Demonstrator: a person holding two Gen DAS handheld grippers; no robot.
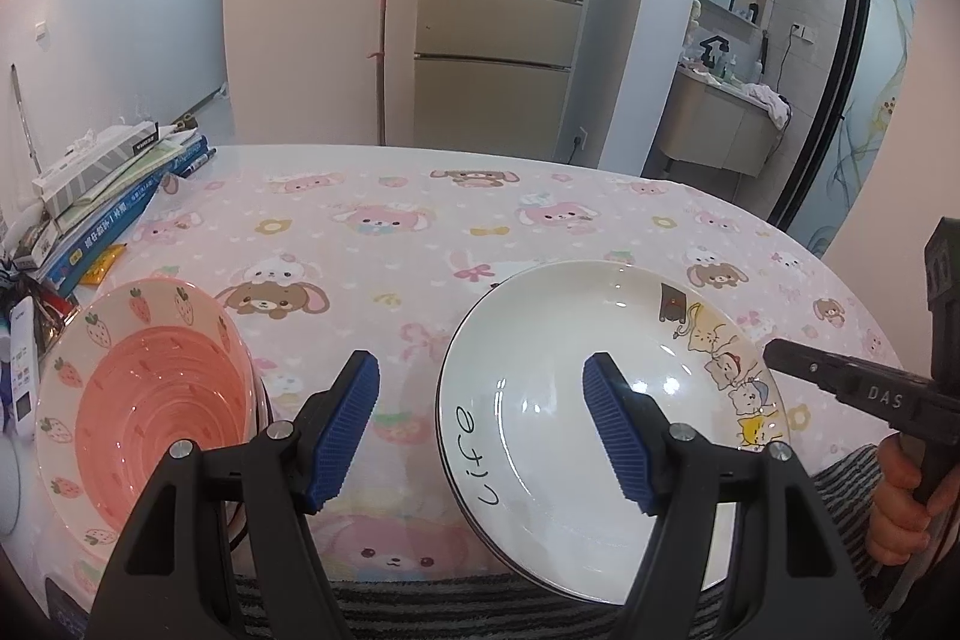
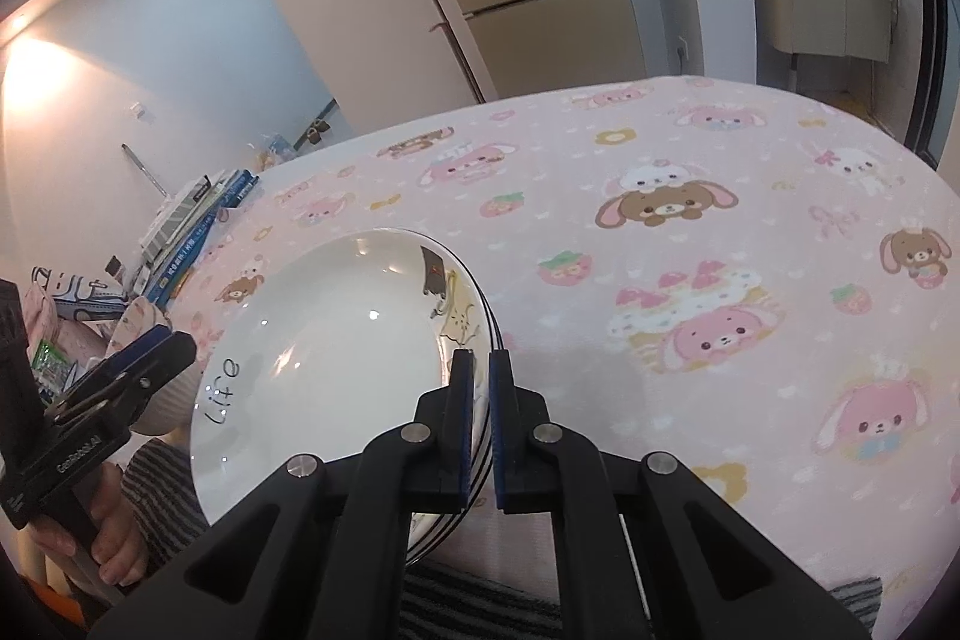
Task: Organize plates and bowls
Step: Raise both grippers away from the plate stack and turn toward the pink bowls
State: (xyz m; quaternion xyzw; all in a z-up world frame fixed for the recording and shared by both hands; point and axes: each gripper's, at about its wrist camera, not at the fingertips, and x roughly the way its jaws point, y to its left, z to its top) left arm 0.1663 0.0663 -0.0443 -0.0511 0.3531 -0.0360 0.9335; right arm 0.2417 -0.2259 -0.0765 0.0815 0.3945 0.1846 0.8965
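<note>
A white plate (image 1: 570,400) with cartoon cats and the word "Life" lies near the table's front edge, on top of other dark-rimmed plates. My right gripper (image 2: 481,400) is shut on its near right rim, and its black tip (image 1: 780,361) shows at that rim in the left wrist view. A pink strawberry bowl (image 1: 150,400) stands left of the plate. My left gripper (image 1: 483,427) hangs open over the cloth between bowl and plate, with nothing between its blue pads. The right wrist view shows that gripper (image 2: 159,340) beside the bowl's ribbed outside (image 2: 162,403).
A pink cartoon tablecloth (image 1: 420,232) covers the round table. Books and boxes (image 1: 108,196) are piled at the back left, with a white remote (image 1: 24,370) by the bowl. A hand (image 1: 900,508) and striped sleeve hold the right gripper. A fridge (image 1: 492,58) stands beyond the table.
</note>
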